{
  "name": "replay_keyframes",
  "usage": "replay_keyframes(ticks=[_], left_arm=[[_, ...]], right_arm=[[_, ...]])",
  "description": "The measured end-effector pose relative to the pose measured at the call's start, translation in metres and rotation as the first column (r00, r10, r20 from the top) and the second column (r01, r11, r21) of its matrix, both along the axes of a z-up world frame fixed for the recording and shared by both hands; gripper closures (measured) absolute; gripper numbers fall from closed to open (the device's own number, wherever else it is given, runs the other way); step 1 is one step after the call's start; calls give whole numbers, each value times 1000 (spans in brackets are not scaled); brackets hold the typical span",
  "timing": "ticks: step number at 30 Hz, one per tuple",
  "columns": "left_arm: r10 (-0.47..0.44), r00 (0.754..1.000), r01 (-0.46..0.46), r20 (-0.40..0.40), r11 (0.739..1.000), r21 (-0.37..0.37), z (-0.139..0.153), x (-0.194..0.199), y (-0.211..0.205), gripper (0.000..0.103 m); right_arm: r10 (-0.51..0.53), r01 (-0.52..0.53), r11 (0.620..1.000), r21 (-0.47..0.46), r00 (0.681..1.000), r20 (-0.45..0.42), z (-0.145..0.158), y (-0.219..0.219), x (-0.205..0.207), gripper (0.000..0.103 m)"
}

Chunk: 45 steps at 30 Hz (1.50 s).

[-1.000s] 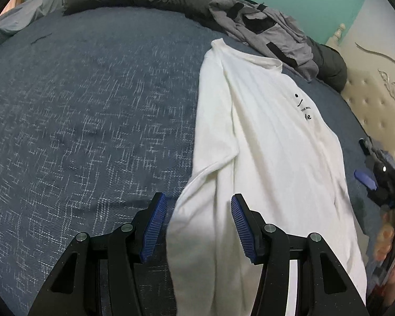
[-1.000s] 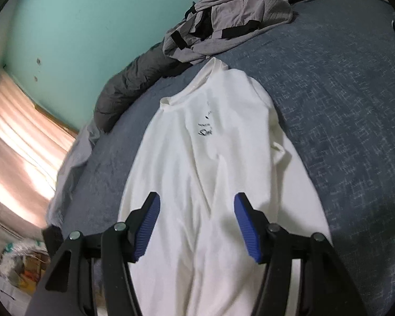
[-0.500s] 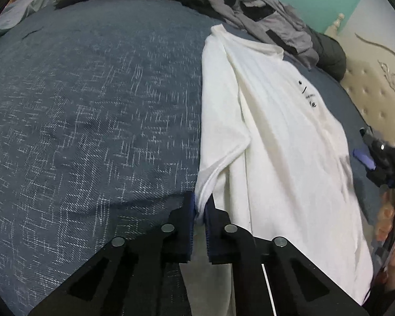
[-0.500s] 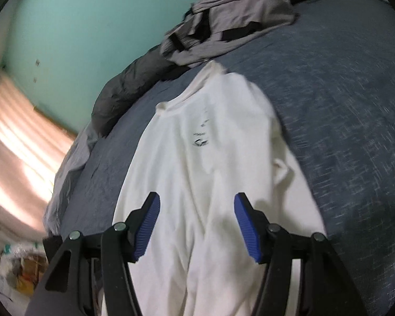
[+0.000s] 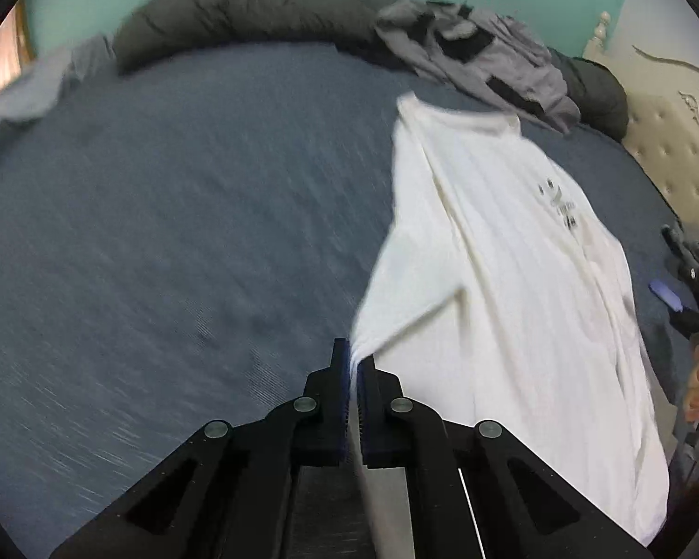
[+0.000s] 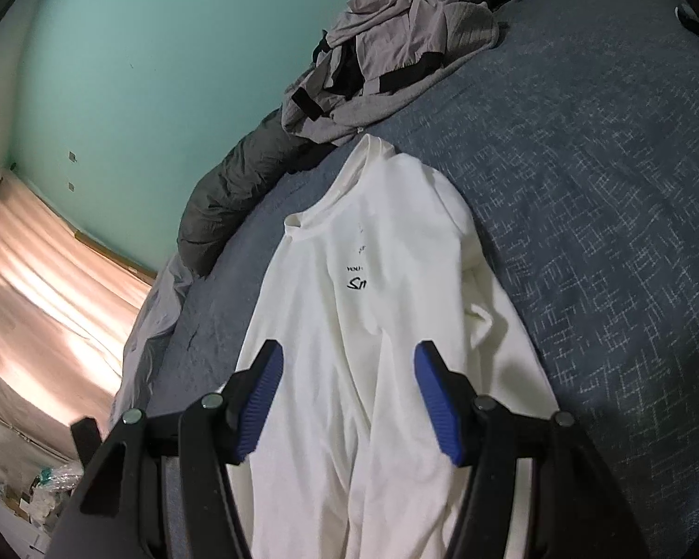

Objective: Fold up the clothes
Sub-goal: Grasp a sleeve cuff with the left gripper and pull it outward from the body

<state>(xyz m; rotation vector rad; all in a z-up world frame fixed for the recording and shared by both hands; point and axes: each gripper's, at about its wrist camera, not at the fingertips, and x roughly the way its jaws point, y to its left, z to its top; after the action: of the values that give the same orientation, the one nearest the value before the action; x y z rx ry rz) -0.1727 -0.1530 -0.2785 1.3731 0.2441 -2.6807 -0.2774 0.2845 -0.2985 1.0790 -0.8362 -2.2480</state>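
The bed [image 5: 163, 233], covered in a dark blue speckled sheet, is taking up most of both views, and a rolled dark quilt [image 5: 237, 14] is lying along its far edge against the green wall. A white T-shirt [image 6: 363, 326] is lying lengthwise on the bed, printed side up, with its collar pointing toward a crumpled grey garment [image 6: 396, 51] that is heaped just beyond it. The shirt is being shown mostly spread out, though the sleeve on its left side is already lying turned in over the body, so the folding is judged to be only partly done, with the lengthwise folds and the final halving apparently left. The grey garment is not being shown folded at all. The left gripper [image 5: 353, 372] is being held at the shirt's left edge, its jaws pressed together and pinching a bit of white cloth near the sleeve, which is being drawn up off the sheet. The right gripper [image 6: 349, 400] is being held above the lower part of the shirt with its jaws spread wide and nothing between them. Some blur is being seen in the left view.
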Motion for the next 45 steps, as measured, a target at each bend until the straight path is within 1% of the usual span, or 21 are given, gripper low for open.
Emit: replay_keyframes(ticks=[3, 7, 8, 10, 12, 15, 18, 21, 23, 25, 27, 30, 32, 37, 45], left_arm=[[30, 999, -32, -28, 996, -79, 37, -5, -16, 101], [55, 997, -65, -57, 979, -192, 77, -18, -26, 101], [64, 996, -76, -59, 975, -211, 83, -24, -27, 101], [53, 998, -60, -40, 974, -218, 82, -33, -21, 101], [16, 1000, -17, -5, 980, -198, 66, -44, -5, 100], [-35, 999, 40, 38, 989, -144, 34, -57, 17, 100], [-61, 994, 66, 88, 996, -54, -2, -70, 34, 99], [-80, 988, 81, 131, 997, -4, -26, -72, 42, 99], [-85, 987, 83, 133, 996, 21, -28, -68, 44, 98], [-80, 990, 76, 119, 997, 34, -22, -59, 41, 89], [-54, 994, 49, 90, 997, 54, -12, -45, 30, 59], [12, 999, -16, 38, 996, 93, 4, -18, 5, 58], [55, 998, -59, 37, 992, 114, 4, -4, -10, 58], [136, 985, -151, 103, 976, 154, -20, 26, -38, 58], [160, 972, -196, 169, 955, 224, -62, 42, -48, 58]], right_arm=[[-11, 11, 1000, -13, 1000, -7, 3, 3, 1, 43], [-27, 27, 999, -27, 1000, -6, 3, 8, 0, 43], [-32, 32, 999, -30, 999, -4, 3, 9, 0, 43], [-37, 37, 999, -35, 999, -1, 3, 10, -1, 43], [-38, 38, 999, -38, 999, 1, 2, 10, -1, 43], [-36, 36, 999, -35, 999, -1, 3, 9, -1, 43], [-37, 37, 999, -32, 999, 0, 2, 10, -2, 43], [-39, 39, 999, -33, 999, 8, -1, 11, -3, 43], [-41, 41, 999, -35, 999, 9, -1, 12, -3, 43], [-43, 43, 998, -38, 999, 10, -1, 12, -3, 43], [-45, 45, 998, -40, 999, 11, -1, 13, -3, 43], [-48, 48, 998, -44, 999, 13, -1, 14, -3, 43], [-45, 45, 998, -43, 999, 14, -1, 13, -3, 43], [-39, 40, 998, -41, 999, 20, -3, 9, -2, 43], [-30, 31, 999, -39, 999, 29, -5, 4, -1, 43]])
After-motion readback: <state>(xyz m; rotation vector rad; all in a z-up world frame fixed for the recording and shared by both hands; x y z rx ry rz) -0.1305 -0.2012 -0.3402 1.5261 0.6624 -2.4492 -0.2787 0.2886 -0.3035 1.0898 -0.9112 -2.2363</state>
